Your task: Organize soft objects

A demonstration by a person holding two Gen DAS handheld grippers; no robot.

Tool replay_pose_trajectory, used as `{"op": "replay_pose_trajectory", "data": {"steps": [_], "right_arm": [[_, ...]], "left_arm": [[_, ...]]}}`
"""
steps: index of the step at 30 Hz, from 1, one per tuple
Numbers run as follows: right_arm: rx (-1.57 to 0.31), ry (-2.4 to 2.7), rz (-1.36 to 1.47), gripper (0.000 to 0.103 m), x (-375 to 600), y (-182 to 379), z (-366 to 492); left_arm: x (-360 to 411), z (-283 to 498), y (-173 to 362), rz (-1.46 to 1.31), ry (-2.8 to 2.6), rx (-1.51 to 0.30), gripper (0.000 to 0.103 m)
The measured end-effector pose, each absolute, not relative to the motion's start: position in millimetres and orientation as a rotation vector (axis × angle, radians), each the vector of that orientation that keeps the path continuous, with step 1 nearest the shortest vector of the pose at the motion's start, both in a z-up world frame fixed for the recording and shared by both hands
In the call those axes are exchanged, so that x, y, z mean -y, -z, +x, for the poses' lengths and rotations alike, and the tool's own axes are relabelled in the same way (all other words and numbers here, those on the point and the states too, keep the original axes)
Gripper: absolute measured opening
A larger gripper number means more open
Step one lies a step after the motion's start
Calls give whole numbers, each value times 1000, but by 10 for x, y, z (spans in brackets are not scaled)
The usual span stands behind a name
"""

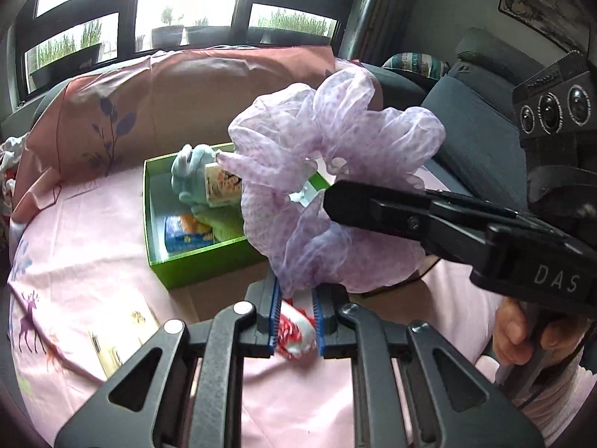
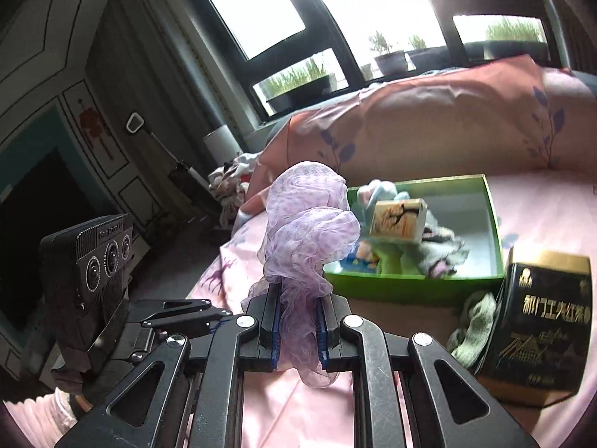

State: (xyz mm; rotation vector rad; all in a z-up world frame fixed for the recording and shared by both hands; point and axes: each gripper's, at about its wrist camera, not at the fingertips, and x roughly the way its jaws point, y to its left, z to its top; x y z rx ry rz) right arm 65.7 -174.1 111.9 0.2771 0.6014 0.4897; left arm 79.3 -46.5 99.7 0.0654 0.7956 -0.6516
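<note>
Nearest to me, my left gripper (image 1: 294, 323) is clenching its jaws on the red-and-white soft thing (image 1: 296, 330), which is sitting between the blue pads at six o'clock of the left wrist view. My right gripper (image 2: 298, 332) is clamping the lilac gauzy scarf (image 2: 308, 224); in the right wrist view the cloth is billowing up from the jaws toward twelve o'clock and trailing a tail below them. In the left view that same scarf is hanging in the air at the centre, above the pink bed sheet (image 1: 82, 231). Further out, at about ten o'clock of the left view, the green box (image 1: 156, 257) is lying on the bed and is already holding a pale blue plush (image 1: 188, 171), a cream carton (image 1: 224, 186), a small blue packet (image 1: 186, 233) and a green cloth (image 1: 224, 226). At four o'clock of the right view a grey-green sock (image 2: 474, 332) is lying outside the box, just beside a black and gold tin (image 2: 541, 324). I judge the sorting partly done: several things are boxed, while both held pieces and that sock are still waiting.
</note>
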Motion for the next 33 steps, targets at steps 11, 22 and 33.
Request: {"op": "replay_pose_trajectory", "data": {"steps": [11, 22, 33], "right_arm": [[-669, -236, 361, 16, 2311, -921, 1878], [-900, -81, 366, 29, 2489, -384, 2556], [-863, -42, 389, 59, 2697, -620, 2253]], "left_arm": [[1081, 2144, -810, 40, 569, -922, 13], [1330, 2613, -422, 138, 451, -1005, 13], [1197, 2322, -735, 198, 418, -892, 82]]}}
